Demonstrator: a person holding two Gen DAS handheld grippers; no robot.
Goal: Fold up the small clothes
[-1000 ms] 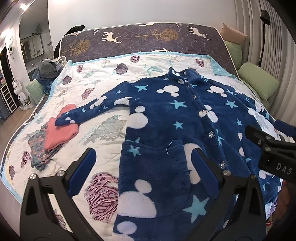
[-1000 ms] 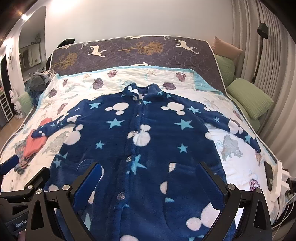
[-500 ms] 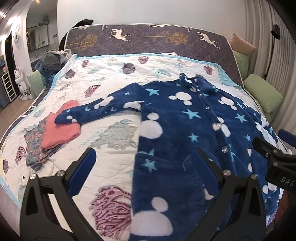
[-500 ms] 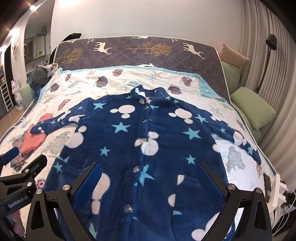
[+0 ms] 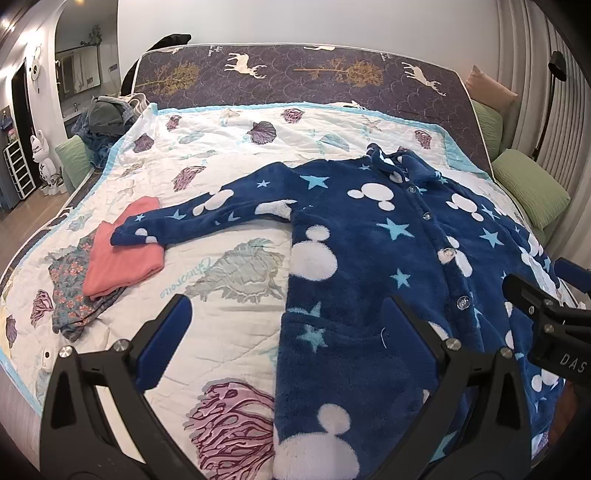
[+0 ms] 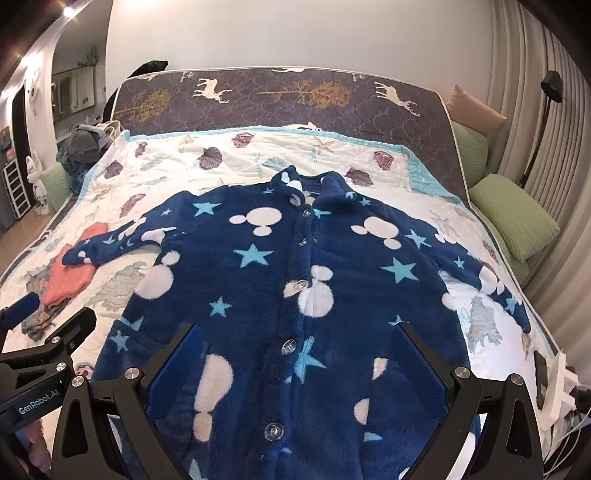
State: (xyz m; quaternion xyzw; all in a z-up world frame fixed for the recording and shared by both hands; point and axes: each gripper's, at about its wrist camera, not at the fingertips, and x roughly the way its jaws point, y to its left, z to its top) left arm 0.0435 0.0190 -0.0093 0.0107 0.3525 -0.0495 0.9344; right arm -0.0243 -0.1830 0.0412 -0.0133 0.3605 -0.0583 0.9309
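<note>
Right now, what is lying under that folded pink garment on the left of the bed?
The folded pink garment sits on a flat floral-print cloth, which rests on the white shell-print quilt. Anything else beneath is covered.

— What stands at the far end?
— A plain pale wall (image 6: 295, 33), with a dark mattress (image 6: 280, 99) printed with deer and trees leaning against it.

— And on the right?
— Ribbed wall panels (image 6: 532, 110), a black floor lamp (image 6: 551, 90) and green pillows (image 6: 513, 216).

— The left?
— An arched doorway (image 5: 48, 74), wooden floor (image 5: 22, 229), a white figurine (image 5: 42, 162) beside a shelf rack (image 5: 16, 168), ceiling spotlights (image 6: 68, 11).
</note>
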